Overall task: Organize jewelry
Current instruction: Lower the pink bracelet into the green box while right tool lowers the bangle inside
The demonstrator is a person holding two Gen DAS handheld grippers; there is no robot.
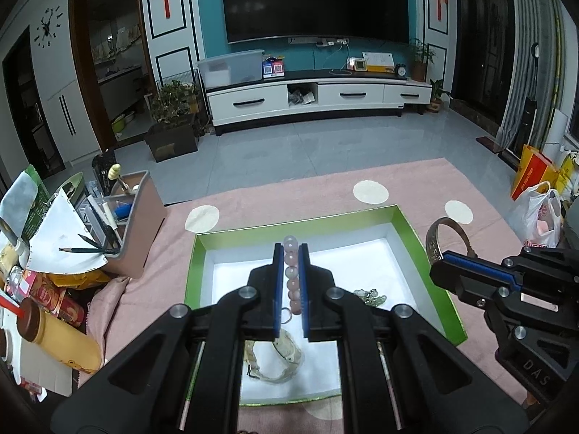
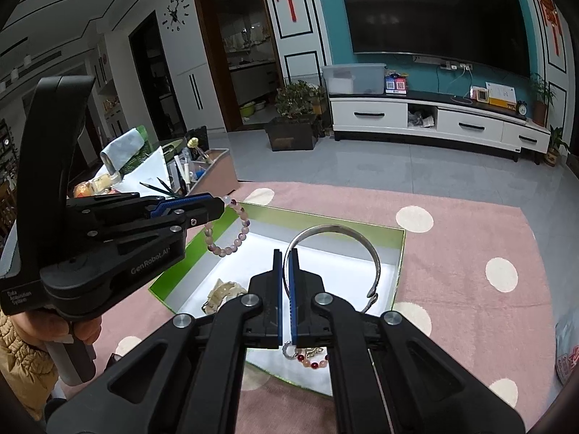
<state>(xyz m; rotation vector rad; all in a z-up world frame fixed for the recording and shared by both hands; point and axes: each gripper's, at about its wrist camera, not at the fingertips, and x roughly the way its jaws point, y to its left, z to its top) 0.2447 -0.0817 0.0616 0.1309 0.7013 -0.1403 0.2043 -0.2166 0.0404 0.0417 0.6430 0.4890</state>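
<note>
Left hand-held gripper (image 1: 292, 282) clamps a bead bracelet (image 1: 291, 275) above the box (image 1: 195, 253); right hand-held gripper (image 2: 286, 296) pinches a bangle (image 2: 336, 235) over its right side.

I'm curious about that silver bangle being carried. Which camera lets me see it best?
The right wrist view: the silver bangle shows almost as a full open hoop over the green box, pinched in the right gripper. The left wrist view shows only part of it, edge-on, sticking up from that gripper.
</note>
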